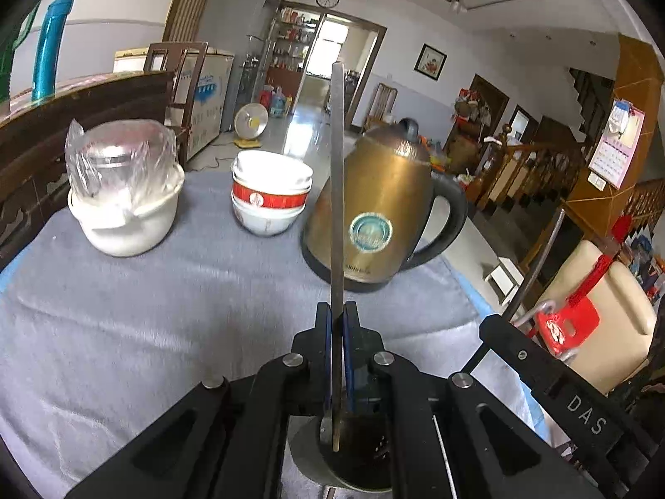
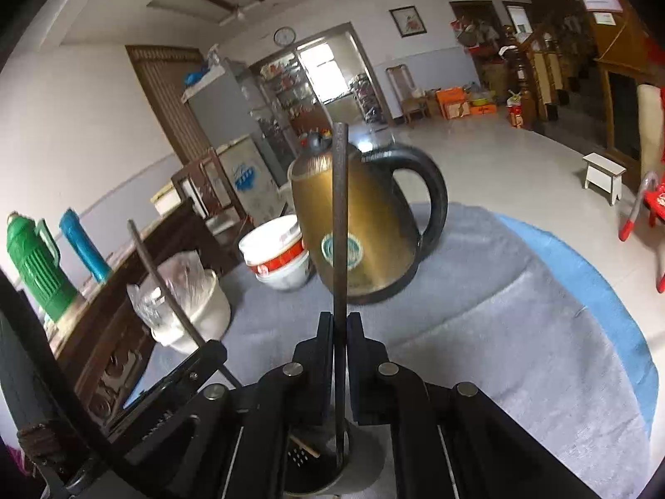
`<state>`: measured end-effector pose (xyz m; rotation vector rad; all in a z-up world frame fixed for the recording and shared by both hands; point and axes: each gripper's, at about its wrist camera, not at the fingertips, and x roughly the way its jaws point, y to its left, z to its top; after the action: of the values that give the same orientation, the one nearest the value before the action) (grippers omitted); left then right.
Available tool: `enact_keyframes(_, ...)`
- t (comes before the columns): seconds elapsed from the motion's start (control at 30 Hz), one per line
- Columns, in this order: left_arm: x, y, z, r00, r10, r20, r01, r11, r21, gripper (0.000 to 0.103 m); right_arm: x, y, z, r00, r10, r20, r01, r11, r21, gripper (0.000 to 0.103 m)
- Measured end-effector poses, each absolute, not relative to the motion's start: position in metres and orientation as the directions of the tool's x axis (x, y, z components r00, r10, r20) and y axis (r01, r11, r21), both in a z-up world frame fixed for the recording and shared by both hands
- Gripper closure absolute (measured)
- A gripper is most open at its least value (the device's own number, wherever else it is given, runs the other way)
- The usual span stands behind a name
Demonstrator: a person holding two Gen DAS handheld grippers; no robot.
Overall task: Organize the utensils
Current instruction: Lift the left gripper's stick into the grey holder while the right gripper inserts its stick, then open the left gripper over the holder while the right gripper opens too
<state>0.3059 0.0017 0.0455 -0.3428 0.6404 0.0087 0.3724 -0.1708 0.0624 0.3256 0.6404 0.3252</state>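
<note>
While both grippers are clamped shut, each pinches a thin metal utensil handle standing upright. Nearest the left wrist camera, the left gripper (image 1: 337, 324) holds a flat handle (image 1: 337, 191) whose lower end sits in a round metal holder (image 1: 307, 457) directly below the fingers. Seen from the right wrist, the right gripper (image 2: 340, 332) grips a dark slim handle (image 2: 340, 224) that also drops into the holder (image 2: 365, 465), where a perforated floor shows. Both hang over a table (image 1: 166, 312) covered with a grey cloth, blue at its edge. Farther back stands a brass-coloured kettle (image 1: 386, 208) with a black grip, and just beside it a stack of bowls (image 1: 270, 195), white with a red band. Left of those sits a white pot (image 1: 124, 208) with plastic film over its top. Beyond, on a wooden sideboard, stand a green thermos (image 2: 33, 266) and a blue one (image 2: 83, 249).
</note>
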Motion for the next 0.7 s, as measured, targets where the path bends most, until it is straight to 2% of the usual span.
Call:
enact_keyframes(0.6,0.292,0.001,0.037,0.743,-0.149,-0.653,-0.069,0.952,-0.297,0.097,0.369,-0.165,0.038,0.674,0.423,-0.606,-0.21,0.896,0.392,0.093)
enact_keyframes(0.63,0.292,0.001,0.037,0.739,-0.153,-0.656,-0.069,0.951,-0.3,0.094,0.368,-0.165,0.038,0.671,0.422,-0.61,-0.206,0.896,0.393,0.093)
enact_keyframes(0.7,0.289,0.002,0.038,0.727,-0.159,-0.668,-0.073,0.949,-0.306,0.08,0.367,-0.166,0.038,0.666,0.419,-0.618,-0.198,0.897,0.395,0.093)
